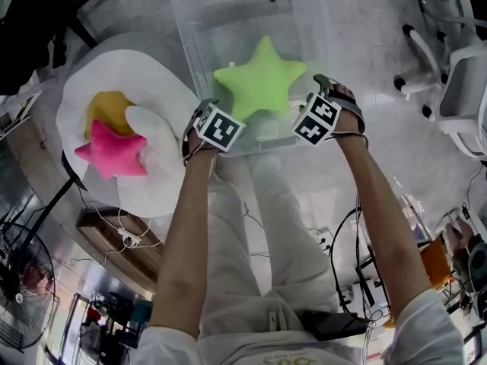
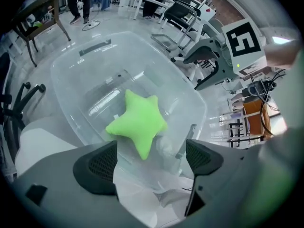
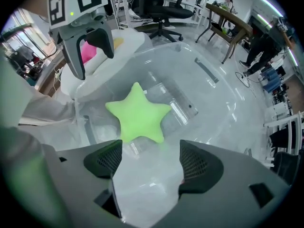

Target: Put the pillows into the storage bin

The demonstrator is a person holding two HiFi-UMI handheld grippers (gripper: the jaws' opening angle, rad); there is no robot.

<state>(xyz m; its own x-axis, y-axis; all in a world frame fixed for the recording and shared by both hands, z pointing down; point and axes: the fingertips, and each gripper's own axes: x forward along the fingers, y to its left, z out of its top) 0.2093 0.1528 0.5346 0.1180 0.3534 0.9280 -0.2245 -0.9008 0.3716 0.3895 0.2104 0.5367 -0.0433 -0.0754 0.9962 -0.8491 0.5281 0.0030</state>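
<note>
A lime-green star pillow (image 1: 259, 78) lies inside the clear plastic storage bin (image 1: 190, 44) on the floor. My left gripper (image 1: 199, 112) hangs over the bin's near left corner and my right gripper (image 1: 323, 91) over its near right edge. In the left gripper view the open jaws (image 2: 149, 158) frame the green star (image 2: 137, 122), with nothing between them. The right gripper (image 3: 149, 160) is open and empty too, just short of the star (image 3: 137, 115). Left of the bin, a pink star pillow (image 1: 112, 150) rests on a white pillow (image 1: 152, 74) with a yellow centre (image 1: 110, 109).
An office chair base (image 1: 449, 74) stands to the right of the bin. A floor fan (image 1: 23, 295) and cables (image 1: 125, 238) lie near my left leg. More chairs and a wooden table (image 3: 228, 18) stand beyond the bin.
</note>
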